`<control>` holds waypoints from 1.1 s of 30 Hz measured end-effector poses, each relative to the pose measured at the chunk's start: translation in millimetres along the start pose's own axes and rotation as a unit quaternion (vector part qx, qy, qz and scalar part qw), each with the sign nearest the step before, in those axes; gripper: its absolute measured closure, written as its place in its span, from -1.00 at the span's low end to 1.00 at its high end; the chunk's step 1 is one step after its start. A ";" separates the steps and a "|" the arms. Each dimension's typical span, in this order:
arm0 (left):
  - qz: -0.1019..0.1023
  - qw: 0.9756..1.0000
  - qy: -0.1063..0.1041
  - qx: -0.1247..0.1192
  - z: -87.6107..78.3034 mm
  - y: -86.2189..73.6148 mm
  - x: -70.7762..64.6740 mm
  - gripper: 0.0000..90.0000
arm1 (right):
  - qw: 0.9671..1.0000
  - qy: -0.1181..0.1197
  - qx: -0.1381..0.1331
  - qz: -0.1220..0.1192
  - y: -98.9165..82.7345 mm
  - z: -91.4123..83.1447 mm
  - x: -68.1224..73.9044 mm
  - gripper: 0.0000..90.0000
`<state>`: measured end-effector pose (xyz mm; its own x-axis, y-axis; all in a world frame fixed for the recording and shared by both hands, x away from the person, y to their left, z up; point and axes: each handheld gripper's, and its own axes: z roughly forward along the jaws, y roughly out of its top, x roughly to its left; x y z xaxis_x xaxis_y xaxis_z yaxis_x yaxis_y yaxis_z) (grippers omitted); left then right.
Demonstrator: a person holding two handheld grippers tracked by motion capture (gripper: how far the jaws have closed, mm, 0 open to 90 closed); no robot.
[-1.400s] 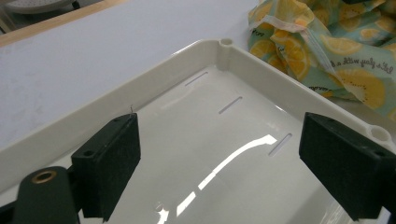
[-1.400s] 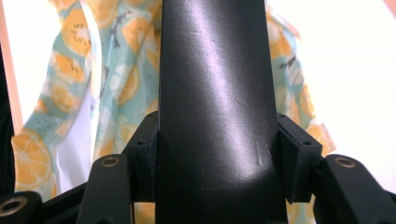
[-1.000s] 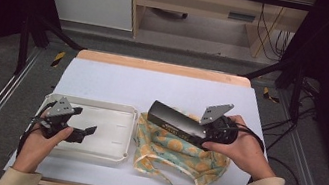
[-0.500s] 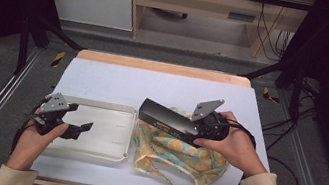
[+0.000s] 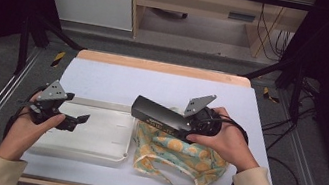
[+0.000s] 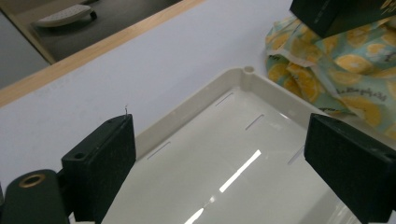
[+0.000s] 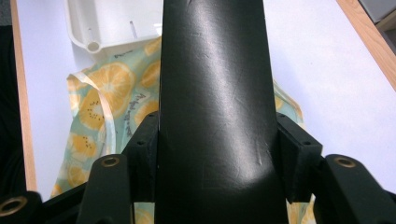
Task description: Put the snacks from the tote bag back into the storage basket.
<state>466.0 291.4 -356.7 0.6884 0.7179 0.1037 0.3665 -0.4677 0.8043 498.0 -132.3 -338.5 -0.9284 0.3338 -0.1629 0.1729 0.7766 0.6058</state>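
Two grippers work here: from above, our right gripper (image 5: 141,110) carries a long black box (image 5: 161,115) over the lemon-print bag (image 5: 182,159), likely bound for the white tray (image 5: 104,135). Left gripper view: fingers (image 6: 100,163) wide, empty, tray beneath. Right gripper view: pads (image 7: 299,156) clamp the box's sides.
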 end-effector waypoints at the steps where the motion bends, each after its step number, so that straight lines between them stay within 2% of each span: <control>1: 0.005 1.000 -0.005 0.002 -0.8 3.8 0.5 -0.80 | 1.000 0.001 0.000 -0.001 1.4 0.5 0.6 -0.04; 5: 0.027 0.999 -0.021 0.017 -2.4 17.3 4.6 -0.82 | 1.000 0.006 0.004 -0.006 7.6 4.1 2.2 -0.04; 9: 0.036 0.998 -0.042 0.023 -2.4 25.0 8.1 -0.82 | 1.000 0.011 0.010 -0.014 12.4 9.1 2.2 -0.04; 17: 0.058 0.996 -0.054 0.047 0.1 36.2 4.2 -0.82 | 0.999 0.021 0.028 -0.026 21.5 19.9 5.8 -0.04; 21: 0.081 0.993 -0.067 0.058 2.0 42.7 -3.4 -0.82 | 0.999 0.026 0.030 -0.030 28.9 26.0 11.0 -0.04; 25: 0.108 0.988 -0.083 0.073 5.1 49.5 -10.1 -0.82 | 0.998 0.026 0.042 -0.043 37.3 32.6 15.0 -0.04; 27: 0.117 0.986 -0.091 0.076 6.4 53.3 -12.5 -0.82 | 0.998 0.027 0.043 -0.047 41.4 35.3 16.9 -0.04; 33: 0.138 0.981 -0.097 0.094 10.3 63.0 -16.7 -0.82 | 0.997 0.040 0.045 -0.054 50.3 44.1 23.4 -0.04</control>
<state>484.0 244.6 -313.8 0.8767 0.4482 0.1748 0.2461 -0.7300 0.6376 499.5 -61.8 -346.2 -0.9658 0.2043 -0.1596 0.0954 0.8523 0.5142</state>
